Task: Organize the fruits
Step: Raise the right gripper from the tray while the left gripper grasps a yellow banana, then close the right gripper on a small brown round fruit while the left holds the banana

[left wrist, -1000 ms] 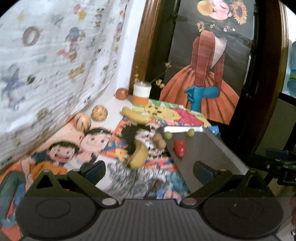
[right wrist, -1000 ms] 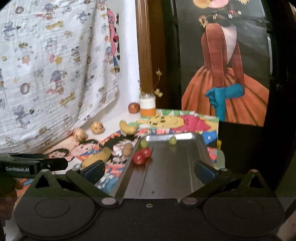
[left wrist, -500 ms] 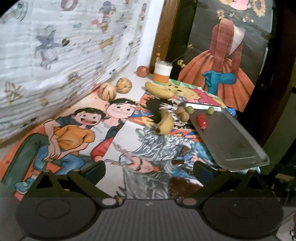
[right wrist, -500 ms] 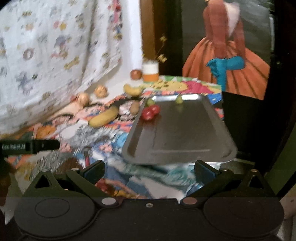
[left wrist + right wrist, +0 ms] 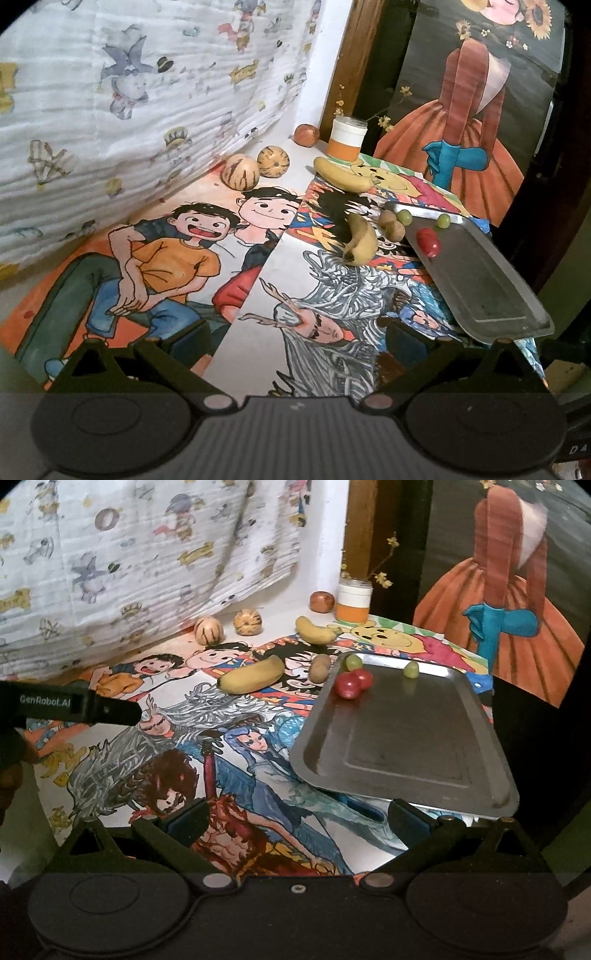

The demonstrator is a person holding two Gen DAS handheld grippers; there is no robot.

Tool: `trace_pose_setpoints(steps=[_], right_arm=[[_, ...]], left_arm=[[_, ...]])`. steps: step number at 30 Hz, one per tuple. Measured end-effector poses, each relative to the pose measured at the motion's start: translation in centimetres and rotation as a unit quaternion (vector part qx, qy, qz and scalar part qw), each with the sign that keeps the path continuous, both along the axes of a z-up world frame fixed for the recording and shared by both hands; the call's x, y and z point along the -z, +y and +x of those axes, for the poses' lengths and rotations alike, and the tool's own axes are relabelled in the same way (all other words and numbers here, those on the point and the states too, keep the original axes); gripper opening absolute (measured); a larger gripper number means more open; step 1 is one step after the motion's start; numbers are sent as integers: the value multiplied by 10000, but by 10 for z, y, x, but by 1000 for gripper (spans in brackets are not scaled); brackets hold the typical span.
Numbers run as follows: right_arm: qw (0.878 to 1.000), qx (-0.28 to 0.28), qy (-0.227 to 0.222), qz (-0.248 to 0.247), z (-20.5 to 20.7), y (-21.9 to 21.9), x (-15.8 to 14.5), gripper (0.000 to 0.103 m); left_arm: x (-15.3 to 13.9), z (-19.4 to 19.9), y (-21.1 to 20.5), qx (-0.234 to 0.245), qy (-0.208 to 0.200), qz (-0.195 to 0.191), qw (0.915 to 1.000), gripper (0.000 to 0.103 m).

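Both the left gripper and right gripper are apart, empty; the near banana seems soft, best taken gently at its middle, beside the tray

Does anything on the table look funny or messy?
Yes. The metal tray sticks out past the table's front edge. The nearer banana has dark bruises. Most fruit lies off the tray; only the small red and green ones are on it.

The left claw hangs wide apart and empty above the picture-covered worktop, with a banana lying just beside the metal tray holding red and green fruits.
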State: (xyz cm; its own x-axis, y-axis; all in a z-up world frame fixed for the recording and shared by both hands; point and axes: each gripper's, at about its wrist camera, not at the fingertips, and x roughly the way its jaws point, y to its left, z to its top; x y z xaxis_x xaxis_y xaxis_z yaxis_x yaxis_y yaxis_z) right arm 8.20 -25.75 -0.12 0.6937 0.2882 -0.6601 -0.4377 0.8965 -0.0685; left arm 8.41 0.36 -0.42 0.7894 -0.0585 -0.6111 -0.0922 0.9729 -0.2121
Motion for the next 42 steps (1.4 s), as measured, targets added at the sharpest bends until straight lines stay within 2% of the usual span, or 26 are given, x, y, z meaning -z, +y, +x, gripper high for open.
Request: trace_pose_setpoints(steps=[7, 10, 15, 21, 29, 31, 37, 42], right_arm=[[9983, -335, -301, -381, 11, 1, -8, 102], [9951, -546, -526, -637, 21, -1, -18, 102], [9914, -751, -719, -799, 48, -3, -31, 102], [9758, -1322, -1148, -1313, 77, 5, -35, 100], [9606, -1964, -1223, -1539, 123, 12, -26, 89], [9560, -2124, -1240, -1601, 134, 15, -22, 86], [9465, -2505, -1144, -1682, 164, 25, -9, 79], [9491, -2578, -960, -1533, 185, 30, -2, 72]], left_arm=[[0, 21, -3, 267, 99, -45, 9996, 103], [-3, 33, -6, 408, 46, -50, 9991, 103], [-12, 57, -12, 620, -83, 67, 9980, 103], [-18, 91, -22, 873, -148, 343, 9955, 103], [-9, 137, -30, 1205, 57, 357, 9921, 103], [-6, 146, -33, 1321, 112, 418, 9903, 101], [5, 166, -40, 1559, 299, 527, 9859, 86], [12, 177, -43, 1756, 395, 473, 9825, 70]])
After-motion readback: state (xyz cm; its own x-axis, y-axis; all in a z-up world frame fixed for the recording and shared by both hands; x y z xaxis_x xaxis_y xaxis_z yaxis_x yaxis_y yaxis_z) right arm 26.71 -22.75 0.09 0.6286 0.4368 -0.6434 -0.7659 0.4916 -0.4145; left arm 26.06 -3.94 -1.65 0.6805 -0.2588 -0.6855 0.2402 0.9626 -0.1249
